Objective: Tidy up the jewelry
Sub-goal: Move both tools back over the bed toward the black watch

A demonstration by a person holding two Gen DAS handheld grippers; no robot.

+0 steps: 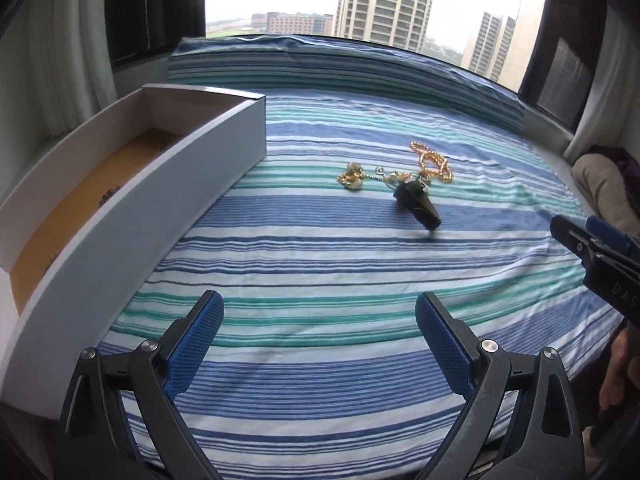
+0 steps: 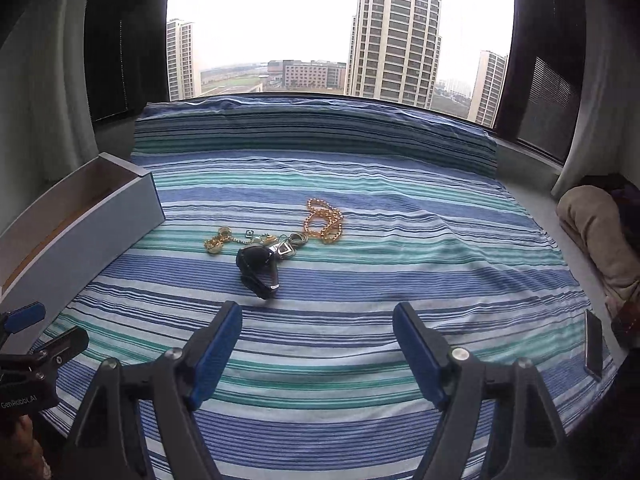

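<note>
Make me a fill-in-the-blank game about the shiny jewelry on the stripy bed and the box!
1. The gold bead chain lies on the ____ bedsheet.
2. The left gripper and the right gripper are both ____ and hold nothing.
3. The white box has no ____ on top, so you can see inside.
4. The black watch lies ____ the box, on the sheet.

Missing words: striped; open; lid; outside

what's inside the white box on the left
The white box is open on top, with a tan-brown floor. A few small dark pieces lie along it near the front wall, too small to identify. That wall hides the rest of the floor.
</note>
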